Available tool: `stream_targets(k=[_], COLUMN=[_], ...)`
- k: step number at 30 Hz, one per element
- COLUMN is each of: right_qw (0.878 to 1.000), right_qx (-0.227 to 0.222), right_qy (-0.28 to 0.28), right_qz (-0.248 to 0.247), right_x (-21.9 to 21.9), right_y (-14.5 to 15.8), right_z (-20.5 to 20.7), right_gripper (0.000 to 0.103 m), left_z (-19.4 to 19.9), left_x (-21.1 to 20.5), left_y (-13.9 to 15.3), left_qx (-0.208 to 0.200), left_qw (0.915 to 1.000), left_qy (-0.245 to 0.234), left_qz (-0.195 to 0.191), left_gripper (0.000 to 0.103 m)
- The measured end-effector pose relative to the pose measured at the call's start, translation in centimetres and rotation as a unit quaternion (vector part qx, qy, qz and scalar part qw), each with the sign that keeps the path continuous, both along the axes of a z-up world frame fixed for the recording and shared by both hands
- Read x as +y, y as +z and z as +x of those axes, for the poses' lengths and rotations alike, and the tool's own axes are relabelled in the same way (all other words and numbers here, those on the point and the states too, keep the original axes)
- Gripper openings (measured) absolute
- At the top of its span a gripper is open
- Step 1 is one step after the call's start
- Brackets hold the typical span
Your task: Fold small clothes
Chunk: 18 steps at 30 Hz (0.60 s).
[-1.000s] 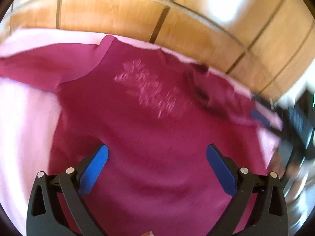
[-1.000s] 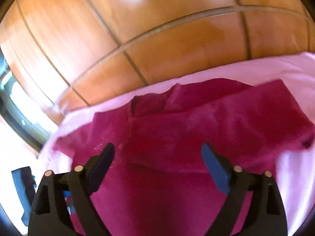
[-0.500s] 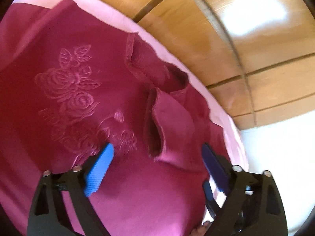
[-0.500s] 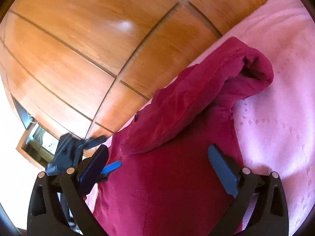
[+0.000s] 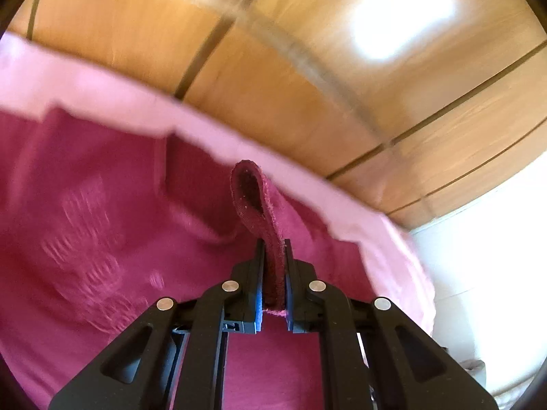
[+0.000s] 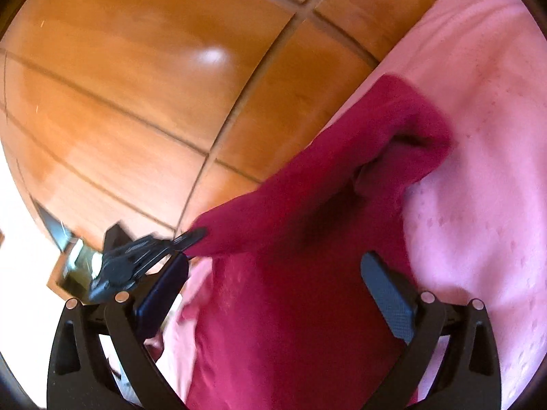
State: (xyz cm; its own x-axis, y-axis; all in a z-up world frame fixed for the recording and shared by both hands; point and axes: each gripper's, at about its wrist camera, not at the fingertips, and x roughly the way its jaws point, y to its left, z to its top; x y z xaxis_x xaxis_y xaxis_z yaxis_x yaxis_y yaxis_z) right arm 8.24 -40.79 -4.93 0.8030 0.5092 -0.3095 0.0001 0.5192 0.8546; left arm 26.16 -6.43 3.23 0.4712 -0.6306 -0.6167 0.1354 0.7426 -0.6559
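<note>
A small crimson long-sleeved top [image 5: 112,225] with an embossed rose pattern lies on a pink cloth [image 5: 102,89]. My left gripper [image 5: 273,259] is shut on the cuff end of a sleeve [image 5: 254,201], which stands up between the fingers. In the right wrist view the same top [image 6: 301,307] spreads under my right gripper [image 6: 277,283], which is open and empty above it. The left gripper [image 6: 136,259] shows there at the left, pulling the sleeve [image 6: 342,167] taut.
Brown wooden panelling [image 5: 307,51] rises behind the pink cloth [image 6: 478,171]. A white surface [image 5: 478,256] lies at the right beyond the cloth's edge.
My left gripper has closed on the sleeve cuff and lifted it. The right gripper stays open over the top, with the sleeve now drawn out toward the left.
</note>
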Motion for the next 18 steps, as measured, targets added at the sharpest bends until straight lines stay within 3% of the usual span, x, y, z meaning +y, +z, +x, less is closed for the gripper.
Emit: stream_targets(k=[6,10,12,18], right_qw=[0.999,0.998,0.998,0.999], right_qx=[0.016,0.029,0.039,0.046], right_qy=[-0.035,-0.043,-0.041,-0.016], right_qz=[0.011,0.027,0.028,-0.013], right_x=[-1.1,-2.0,-2.0,-0.2], right_y=[0.6,0.6,0.3,0.4], right_z=[3.0,4.6,4.8,3.7], right_gripper=[0.101,0.101,0.101,0.101], left_z=[-0.5,-0.8,-0.9,-1.1], left_x=[4.2,6.8,8.1,10.7], left_y=[3.6,3.7,3.2,-2.1], left_qx=[-0.048,-0.053,-0.051,-0.008], left_qw=[0.9984,0.9974,0.9967,0.9937], left_qy=[0.029,0.047,0.055,0.072], left_qz=[-0.001,0.015,0.03,0.086], left_gripper=[0.008,0.008,0.008,0.008])
